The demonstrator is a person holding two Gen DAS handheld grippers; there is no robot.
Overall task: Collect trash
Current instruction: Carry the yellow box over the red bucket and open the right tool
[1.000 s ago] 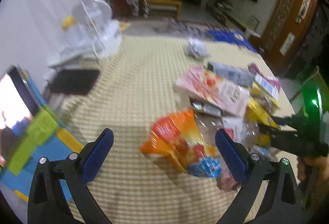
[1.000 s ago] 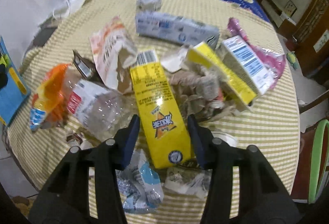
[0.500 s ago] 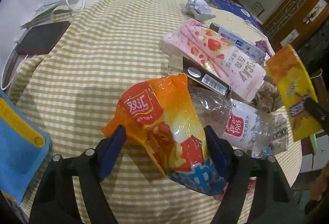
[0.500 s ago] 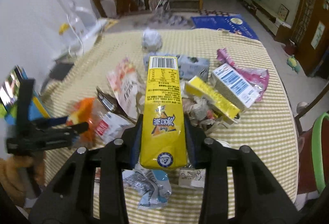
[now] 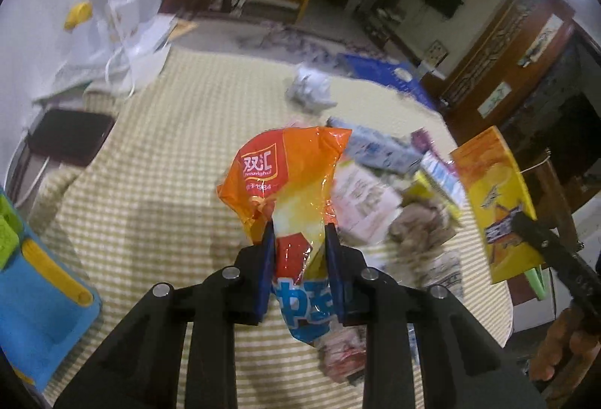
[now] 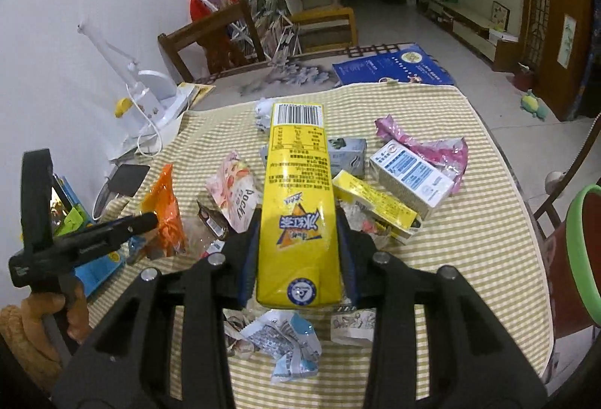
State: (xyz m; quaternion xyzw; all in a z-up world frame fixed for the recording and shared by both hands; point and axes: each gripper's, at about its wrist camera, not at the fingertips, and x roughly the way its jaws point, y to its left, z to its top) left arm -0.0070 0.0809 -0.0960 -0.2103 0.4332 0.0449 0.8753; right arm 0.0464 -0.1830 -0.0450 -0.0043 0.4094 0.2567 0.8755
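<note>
Living room, round table [image 5: 157, 153] under a green-checked cloth, litter heaped on its right half. Left wrist view: my left gripper [image 5: 299, 240] has just been closing and now pinches the orange snack wrapper [image 5: 289, 176] at its waist, pads creasing the film; wrapper is up off the cloth, top flopping forward. It's thin, light, slick foil, so I'd grip at a bunched fold like this, never a flat edge, or it slides out. Crumpled paper ball [image 5: 311, 91] sits far back, pink Pocky box [image 5: 362, 202] just beyond the wrapper. Right wrist view: right gripper [image 6: 298, 243] clamped across the lower half of the yellow drink carton [image 6: 296, 206], held clear above the pile, barcode end pointing away. Carton looks empty, so light but stiff; side-wall grip is fine, squeeze too hard and it'll cave. Blue-and-white box [image 6: 413, 179], pink wrapper [image 6: 424, 146] and a torn blue packet [image 6: 285, 345] lie on the cloth. Green-rimmed bin [image 6: 580, 255] at right edge is my guess for the drop.
</note>
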